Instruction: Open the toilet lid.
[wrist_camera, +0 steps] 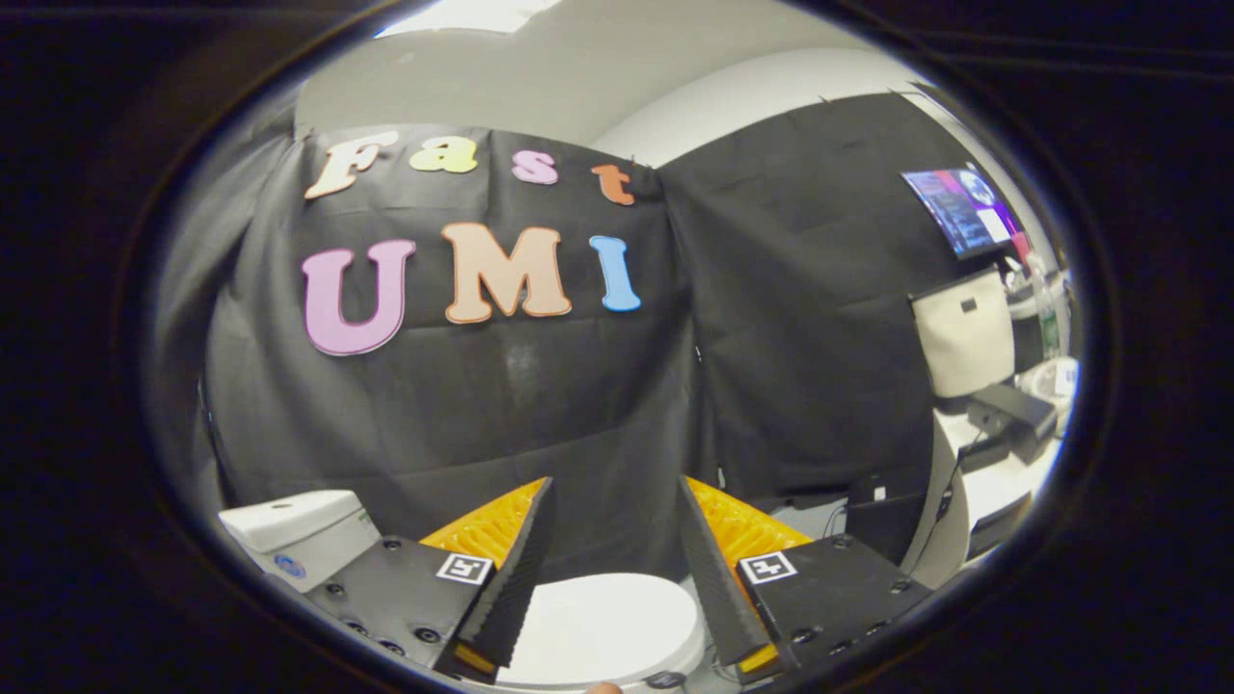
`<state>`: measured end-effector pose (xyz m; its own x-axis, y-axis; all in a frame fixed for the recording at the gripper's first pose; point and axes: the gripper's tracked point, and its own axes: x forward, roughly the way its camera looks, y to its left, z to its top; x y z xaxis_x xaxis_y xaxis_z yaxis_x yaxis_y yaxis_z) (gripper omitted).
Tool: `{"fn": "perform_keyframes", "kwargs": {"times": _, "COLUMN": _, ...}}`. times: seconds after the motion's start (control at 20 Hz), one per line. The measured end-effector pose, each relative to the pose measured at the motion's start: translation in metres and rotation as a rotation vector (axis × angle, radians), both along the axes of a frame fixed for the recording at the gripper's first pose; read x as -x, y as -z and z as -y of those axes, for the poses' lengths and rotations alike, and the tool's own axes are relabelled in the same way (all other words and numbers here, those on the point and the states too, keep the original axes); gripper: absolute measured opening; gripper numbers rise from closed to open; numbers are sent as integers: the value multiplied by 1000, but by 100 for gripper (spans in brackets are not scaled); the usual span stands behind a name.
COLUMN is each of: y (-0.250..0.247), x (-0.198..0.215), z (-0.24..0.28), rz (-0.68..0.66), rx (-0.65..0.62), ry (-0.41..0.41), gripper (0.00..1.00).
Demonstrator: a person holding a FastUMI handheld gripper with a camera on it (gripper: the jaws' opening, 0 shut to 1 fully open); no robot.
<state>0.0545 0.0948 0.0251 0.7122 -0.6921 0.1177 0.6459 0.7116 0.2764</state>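
Two fingers of my claw (617, 540) stand spread, gripping nothing; the closed white lid (603, 627) lies low between them, near me. Left sits the tank (294, 530).

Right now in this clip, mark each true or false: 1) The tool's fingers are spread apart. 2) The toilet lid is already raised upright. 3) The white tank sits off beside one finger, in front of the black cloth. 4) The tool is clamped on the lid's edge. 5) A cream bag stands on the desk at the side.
1) True: the tool is open, with a wide gap between its fingers.
2) False: the toilet lid lies flat and closed, low between the fingers.
3) True: the tank is there.
4) False: the fingers hold nothing.
5) True: the cream bag stands on the desk.
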Motion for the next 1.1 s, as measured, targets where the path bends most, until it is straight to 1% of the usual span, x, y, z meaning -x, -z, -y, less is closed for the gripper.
{"fn": "perform_keyframes", "kwargs": {"times": 0.2, "y": 35, "x": -7, "z": -16, "rz": 21, "rx": -128, "ry": -58, "gripper": 83}}
{"fn": "perform_keyframes", "kwargs": {"times": 0.25, "y": 50, "x": -8, "z": -17, "rz": 24, "rx": -171, "ry": -60, "gripper": 83}}
{"fn": "perform_keyframes", "kwargs": {"times": 0.3, "y": 64, "x": -8, "z": -18, "rz": 20, "rx": -212, "ry": -54, "gripper": 83}}
{"fn": "perform_keyframes", "kwargs": {"times": 0.4, "y": 103, "x": -4, "z": -16, "rz": -43, "rx": -295, "ry": 7, "gripper": 85}}
{"fn": "perform_keyframes", "kwargs": {"times": 0.5, "y": 131, "x": -1, "z": -24, "rz": -95, "rx": -345, "ry": 25, "gripper": 87}}
{"fn": "perform_keyframes", "kwargs": {"times": 0.6, "y": 165, "x": 2, "z": -28, "rz": -129, "rx": -436, "ry": 46, "gripper": 88}}
{"fn": "perform_keyframes", "kwargs": {"times": 0.75, "y": 210, "x": -2, "z": -38, "rz": -110, "rx": -599, "ry": 50, "gripper": 88}}
{"fn": "perform_keyframes", "kwargs": {"times": 0.9, "y": 253, "x": -2, "z": -40, "rz": -82, "rx": -725, "ry": 72, "gripper": 88}}
{"fn": "perform_keyframes", "kwargs": {"times": 1.1, "y": 288, "x": 3, "z": -38, "rz": -17, "rx": -868, "ry": 101, "gripper": 88}}
